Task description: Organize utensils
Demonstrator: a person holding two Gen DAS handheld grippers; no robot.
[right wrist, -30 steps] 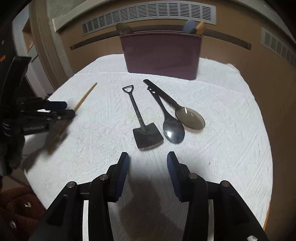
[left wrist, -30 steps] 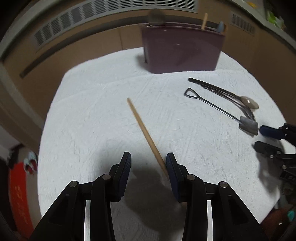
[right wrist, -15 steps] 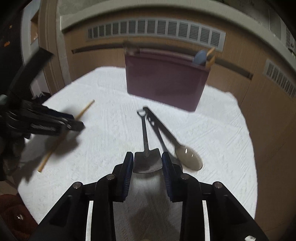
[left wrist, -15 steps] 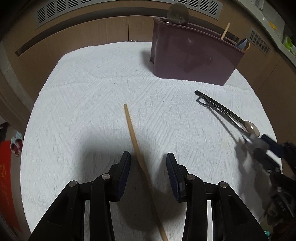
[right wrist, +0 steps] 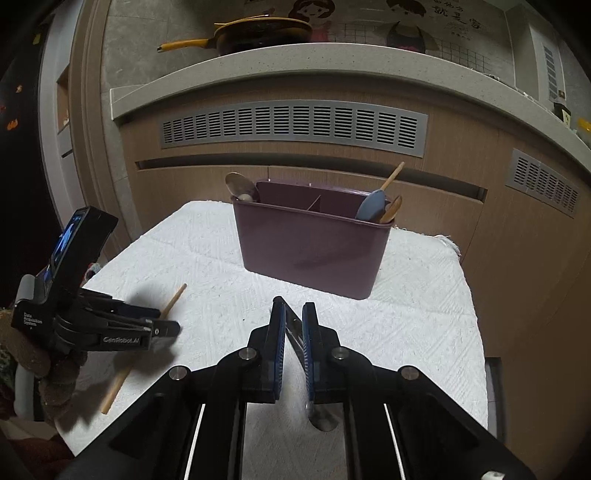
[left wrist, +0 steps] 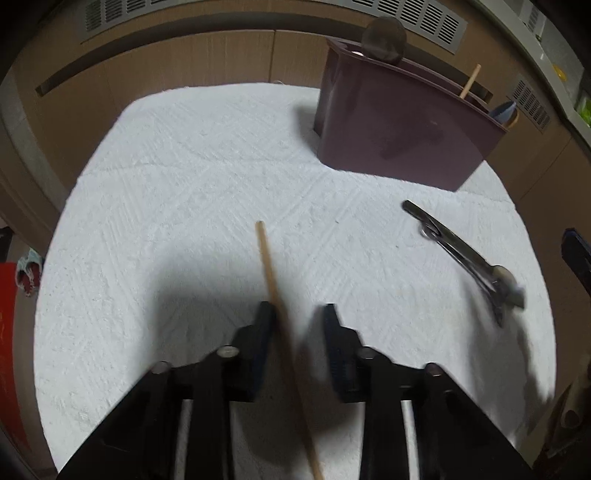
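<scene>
Left wrist view, from left to right: brown cabinet fronts (left wrist: 207, 62) with a grey vent curve around a white textured cloth (left wrist: 177, 206). On it a wooden chopstick (left wrist: 271, 273) runs between the partly open fingers of the left gripper (left wrist: 295, 317), brushing the left pad. Farther right stands the maroon utensil caddy (left wrist: 399, 140), then blurred metal utensils (left wrist: 461, 254). Right wrist view: the right gripper (right wrist: 293, 334) is narrowed on a metal handle (right wrist: 293, 336); a yellow pan (right wrist: 255, 29) sits on the counter above.
</scene>
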